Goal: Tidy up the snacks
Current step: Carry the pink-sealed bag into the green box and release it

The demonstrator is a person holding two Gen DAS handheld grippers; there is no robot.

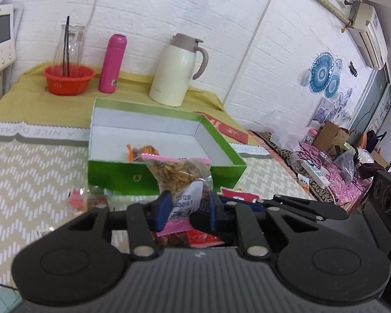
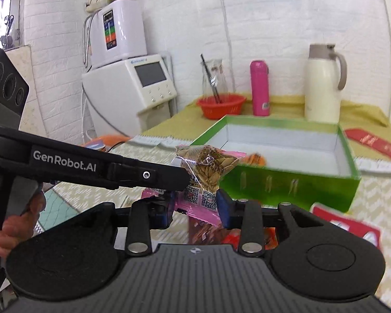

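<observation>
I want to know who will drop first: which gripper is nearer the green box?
Left, I'd judge. The left gripper holds its seed bag up against the green box front wall; the right gripper, with a pink packet, sits further back.

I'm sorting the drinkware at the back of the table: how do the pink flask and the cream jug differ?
The pink flask is slim and bright pink; the cream jug is wider and off-white. The jug has a grey-beige side handle and lid; the flask has no handle. Both stand upright on the yellow cloth by the wall.
</observation>
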